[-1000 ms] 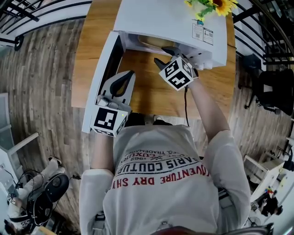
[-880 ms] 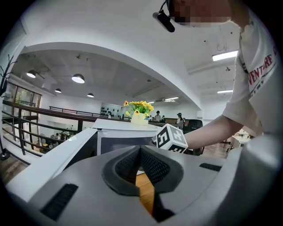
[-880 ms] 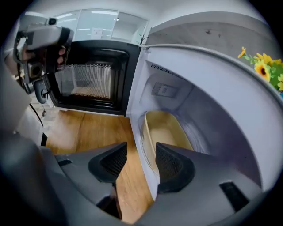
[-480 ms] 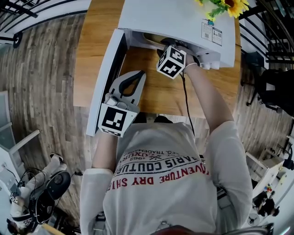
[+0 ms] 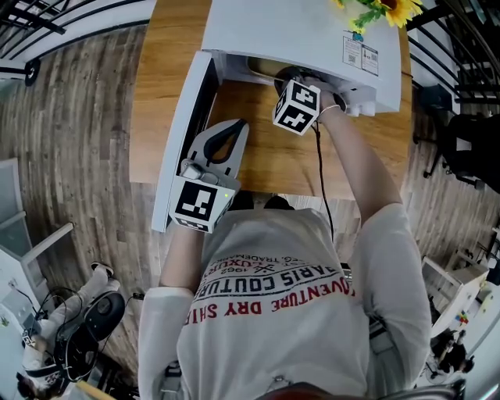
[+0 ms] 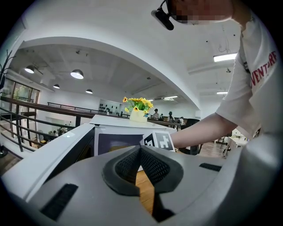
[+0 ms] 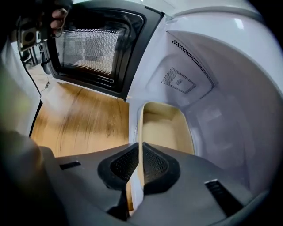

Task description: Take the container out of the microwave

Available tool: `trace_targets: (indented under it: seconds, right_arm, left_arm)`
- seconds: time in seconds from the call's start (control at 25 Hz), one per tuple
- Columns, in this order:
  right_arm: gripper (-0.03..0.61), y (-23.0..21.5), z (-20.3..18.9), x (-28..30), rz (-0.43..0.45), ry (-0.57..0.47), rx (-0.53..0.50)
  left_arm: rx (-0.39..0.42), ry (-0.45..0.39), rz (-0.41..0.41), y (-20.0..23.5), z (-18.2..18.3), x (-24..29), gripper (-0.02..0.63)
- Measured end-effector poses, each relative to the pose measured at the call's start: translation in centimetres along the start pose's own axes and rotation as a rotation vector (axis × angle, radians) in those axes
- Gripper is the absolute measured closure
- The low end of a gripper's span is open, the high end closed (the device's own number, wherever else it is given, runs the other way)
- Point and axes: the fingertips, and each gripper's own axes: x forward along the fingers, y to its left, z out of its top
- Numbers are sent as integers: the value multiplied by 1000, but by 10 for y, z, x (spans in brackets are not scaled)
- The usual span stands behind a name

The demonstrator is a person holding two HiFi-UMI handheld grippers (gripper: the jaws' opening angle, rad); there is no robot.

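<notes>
The beige container point(image 7: 163, 128) sits inside the white microwave point(image 5: 289, 31), whose door point(image 5: 187, 133) hangs open to the left. My right gripper point(image 7: 140, 148) reaches down into the cavity, its jaws closing with the container's near wall pinched between the pads. In the head view only a sliver of the container point(image 5: 262, 69) shows under the microwave's top, beside the right gripper point(image 5: 286, 76). My left gripper point(image 5: 237, 125) hovers over the wooden table point(image 5: 258, 164) next to the open door, shut and holding nothing. From the left gripper point(image 6: 140, 150) view I see the microwave front point(image 6: 115, 141).
A vase of sunflowers point(image 5: 375, 9) stands on the microwave's top at the right. A black cable point(image 5: 319, 164) runs from the right gripper back along the arm. The table's front edge lies close to the person's body, with wooden floor to the left.
The right gripper has gone deeper and lower into the microwave, rolled, and its jaws have come together on the container's wall. The left gripper has stayed put.
</notes>
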Motion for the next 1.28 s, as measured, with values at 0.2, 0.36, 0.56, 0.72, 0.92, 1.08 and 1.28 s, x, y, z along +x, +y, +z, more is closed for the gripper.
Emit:
trace_targets:
  seconds: [0.2, 0.36, 0.56, 0.72, 0.92, 1.08, 1.28]
  right_arm:
    - [537, 11, -2, -15, 29, -20, -12]
    - [537, 17, -1, -37, -4, -71, 36]
    - [538, 41, -6, -68, -5, -128, 108]
    - [538, 63, -11, -99, -14, -188, 160]
    - [538, 78, -13, -142, -41, -300, 232]
    - [540, 80, -14, -183, -105, -406, 315]
    - [541, 74, -21, -232, -201, -528, 452]
  left_arm:
    - [10, 13, -13, -7, -1, -2, 601]
    - [22, 2, -29, -18, 3, -6, 601]
    - [46, -13, -34, -33, 8, -15, 601]
    - [65, -28, -21, -43, 14, -25, 601]
    - [80, -35, -3, -54, 16, -33, 601]
    - [91, -50, 8, -64, 23, -33, 601]
    - [122, -77, 3, -77, 38, -29, 601]
